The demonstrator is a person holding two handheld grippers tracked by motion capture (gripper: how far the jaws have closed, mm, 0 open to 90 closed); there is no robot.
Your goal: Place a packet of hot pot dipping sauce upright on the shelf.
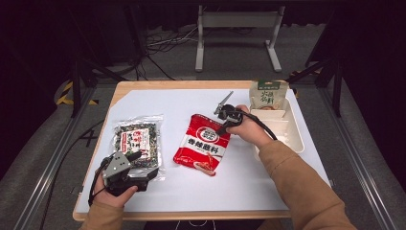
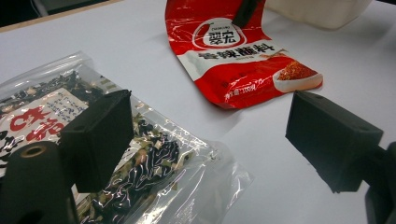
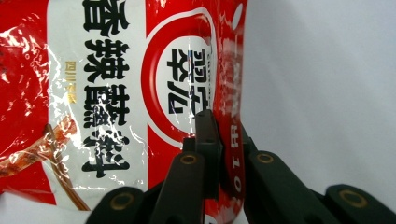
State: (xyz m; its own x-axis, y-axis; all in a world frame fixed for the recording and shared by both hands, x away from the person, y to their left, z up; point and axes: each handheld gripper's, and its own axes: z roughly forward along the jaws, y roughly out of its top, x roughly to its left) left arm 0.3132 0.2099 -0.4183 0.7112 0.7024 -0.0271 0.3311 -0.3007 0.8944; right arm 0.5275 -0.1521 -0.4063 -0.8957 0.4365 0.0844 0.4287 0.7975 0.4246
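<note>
The tabletop (image 1: 191, 191) carries a white sheet almost edge to edge, with bare wood showing along the far and near edges. The right forearm in its tan sleeve (image 1: 306, 191) comes up from the near right corner and angles toward the middle, wrist bent inward. At the right edge sits one cream tray (image 1: 293, 136) with dividers, and one pale pouch with a green label (image 1: 268, 94) stands upright in its far compartment.

Dead centre lies one red seasoning packet (image 1: 203, 143), glossy and crinkled, with a white panel of black characters, a round logo near the top and a picture of red powder at the bottom. Its top edge curls up off the sheet. The right gripper (image 1: 222, 128) pinches that top right edge; in the right gripper view the jaws are pressed together on the red seam (image 3: 229, 140).

Toward the near left corner lies one clear bag of dark dried seaweed (image 1: 138, 141) with a red and white label. The left hand (image 1: 115, 194) rests at the near edge, and the left gripper (image 1: 146, 165) hovers over the bag's near corner, jaws spread wide with nothing between them.
</note>
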